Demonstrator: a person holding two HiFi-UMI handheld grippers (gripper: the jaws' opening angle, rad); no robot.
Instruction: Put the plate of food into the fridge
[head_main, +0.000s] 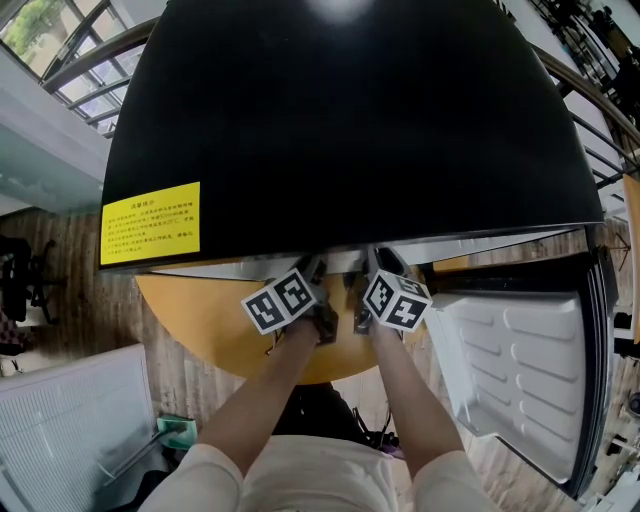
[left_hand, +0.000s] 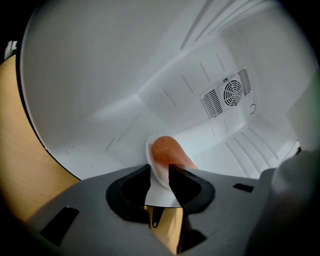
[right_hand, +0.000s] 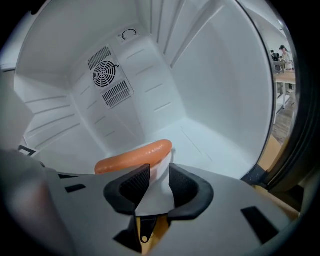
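White fridge interior (right_hand: 210, 100) surrounds the plate (right_hand: 155, 195). Its near rim is pinched by left gripper (left_hand: 160, 170) and right gripper (right_hand: 159, 170), sausage (right_hand: 135, 155) crosswise beyond.

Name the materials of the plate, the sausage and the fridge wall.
Plate: thin, white, matte; probably plastic or paper, hard to tell.
Sausage: smooth orange-pink skin with a slight sheen; real or imitation is unclear.
Fridge wall: white moulded plastic, with ribs and smooth rounded corners.
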